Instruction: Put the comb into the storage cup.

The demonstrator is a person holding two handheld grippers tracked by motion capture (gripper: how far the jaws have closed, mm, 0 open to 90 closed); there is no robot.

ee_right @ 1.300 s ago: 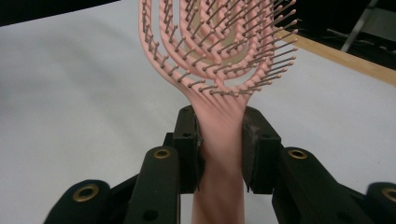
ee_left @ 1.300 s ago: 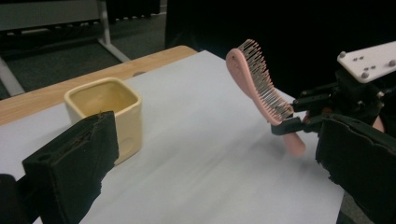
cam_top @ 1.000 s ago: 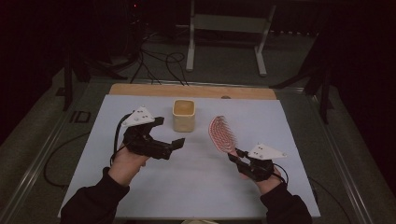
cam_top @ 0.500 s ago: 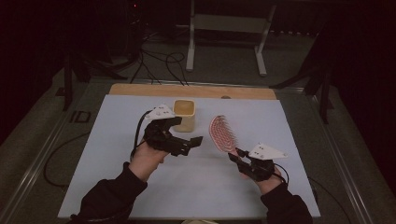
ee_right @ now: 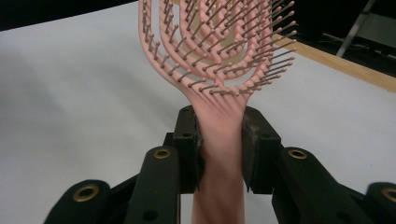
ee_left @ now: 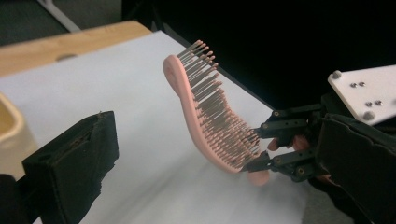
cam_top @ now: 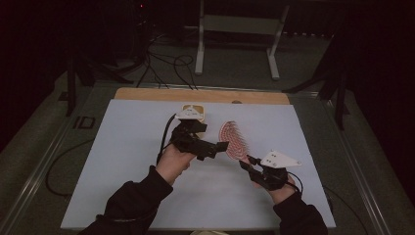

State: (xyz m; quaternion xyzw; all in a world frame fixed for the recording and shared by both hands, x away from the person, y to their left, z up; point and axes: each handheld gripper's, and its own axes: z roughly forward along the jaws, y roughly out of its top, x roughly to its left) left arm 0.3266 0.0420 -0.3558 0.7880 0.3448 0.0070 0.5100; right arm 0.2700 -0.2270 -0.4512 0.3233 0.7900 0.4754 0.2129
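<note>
A pink hairbrush (cam_top: 233, 139) with grey bristles stands raised over the white table. My right gripper (cam_top: 248, 162) is shut on its handle, and the right gripper view shows both pads pressing the handle (ee_right: 219, 154) just below the head (ee_right: 215, 42). My left gripper (cam_top: 218, 147) hovers just left of the brush head, apart from it and open. In the left gripper view one black finger (ee_left: 74, 158) rises at the lower left, and the brush (ee_left: 205, 112) leans ahead with its bristles turned away from it. The right gripper (ee_left: 264, 149) shows there gripping the brush's base.
A beige cup (cam_top: 195, 105) stands behind my left gripper, partly hidden by its white plate; its side shows at the left edge (ee_left: 11, 135) of the left gripper view. A white mat (cam_top: 122, 161) covers the table, with a wooden strip (cam_top: 147, 94) at the far edge.
My left hand has moved right across the mat, from left of the cup to in front of it, close to the brush head. The right gripper and brush have stayed put.
</note>
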